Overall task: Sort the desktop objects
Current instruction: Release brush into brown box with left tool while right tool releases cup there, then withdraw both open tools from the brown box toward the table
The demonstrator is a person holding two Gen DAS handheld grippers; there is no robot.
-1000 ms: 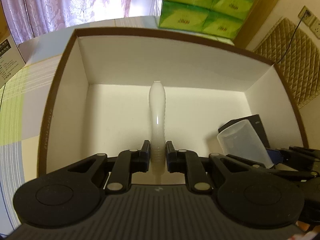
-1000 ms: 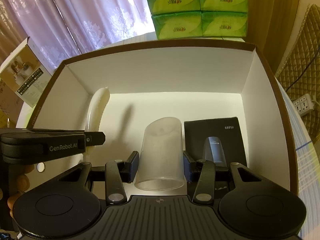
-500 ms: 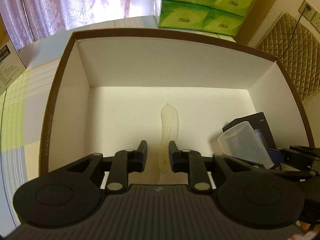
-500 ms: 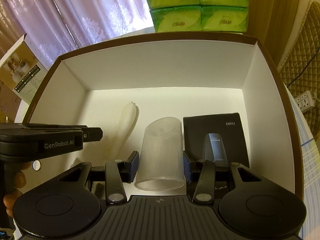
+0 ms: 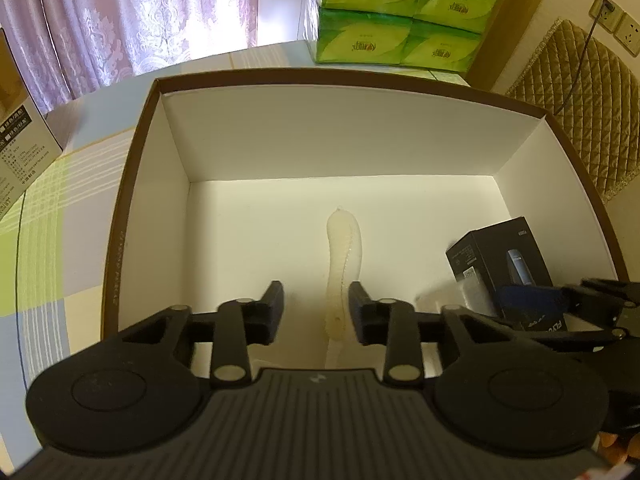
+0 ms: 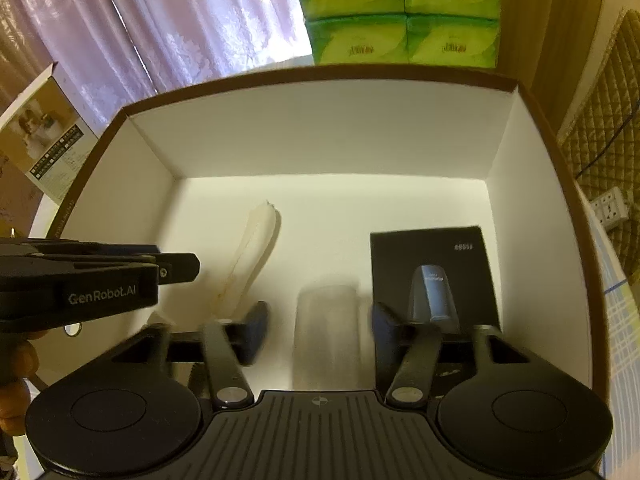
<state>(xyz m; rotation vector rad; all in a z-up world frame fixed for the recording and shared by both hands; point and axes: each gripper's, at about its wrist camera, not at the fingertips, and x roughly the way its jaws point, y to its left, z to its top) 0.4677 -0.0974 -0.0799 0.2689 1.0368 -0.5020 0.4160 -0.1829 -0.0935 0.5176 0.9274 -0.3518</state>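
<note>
We found both grippers, left (image 5: 316,307) and right (image 6: 318,330), spread and empty over the box (image 6: 320,76), brush (image 5: 343,264) and cup (image 6: 325,332) lying inside, and judged a careless withdrawal could knock the cup rolling.

Each gripper is matte black plastic. The left gripper (image 5: 316,306) has 2 flat rectangular fingers (image 5: 272,304), thin link arms with silver round rivets, 2 big round discs at the base and a grey ribbed plate between them. The right gripper (image 6: 318,330) has the same build. White letters "GenRobot.AI" are printed on the side of the left gripper (image 6: 100,276).
</note>
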